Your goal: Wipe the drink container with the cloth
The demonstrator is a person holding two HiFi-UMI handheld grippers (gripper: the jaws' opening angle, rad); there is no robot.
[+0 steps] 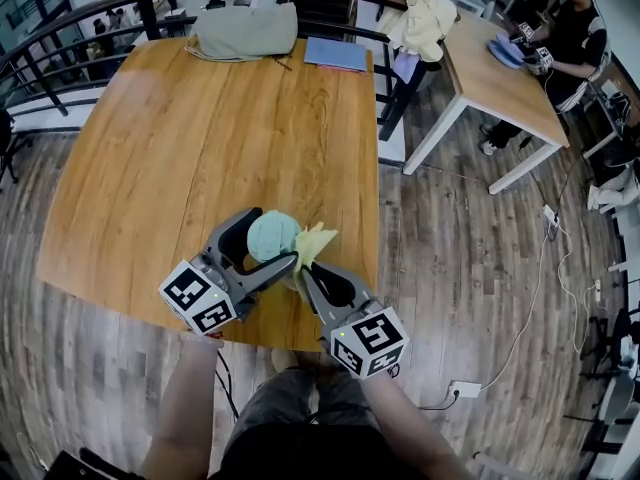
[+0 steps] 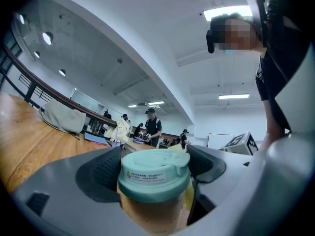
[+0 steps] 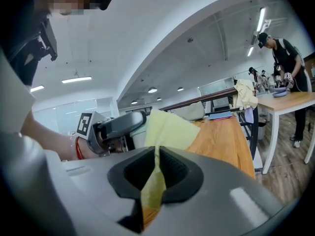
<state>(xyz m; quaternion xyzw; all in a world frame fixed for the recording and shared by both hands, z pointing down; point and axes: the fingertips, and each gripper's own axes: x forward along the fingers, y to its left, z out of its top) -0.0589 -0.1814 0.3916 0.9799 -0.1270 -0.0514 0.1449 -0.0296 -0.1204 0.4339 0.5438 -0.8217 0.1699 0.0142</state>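
Left gripper (image 1: pixel 273 237) clamps the cup (image 2: pixel 151 211); right gripper (image 1: pixel 305 268) pinches the cloth (image 1: pixel 319 240) (just beside the lid (image 2: pixel 155 170)). A hard wipe could twist the cup loose.

Illegibly small print on lid label (image 2: pixel 143 176)

Drink container (image 2: pixel 152 213) with matt plastic lid (image 2: pixel 154 173); thin yellow cloth (image 3: pixel 167 129); smooth wooden table (image 1: pixel 200 148).

- left gripper (image 1: pixel 272 236), right gripper (image 1: pixel 308 270): grey shells, black ribbed pads (image 2: pixel 102 173)
- cubes (image 1: pixel 198 298) (image 1: pixel 368 341): white, black square markers
- shirt (image 2: pixel 269 77): black, short sleeves
- bottoms (image 1: pixel 300 413): dark grey
- left wrist band (image 3: pixel 78 149): red
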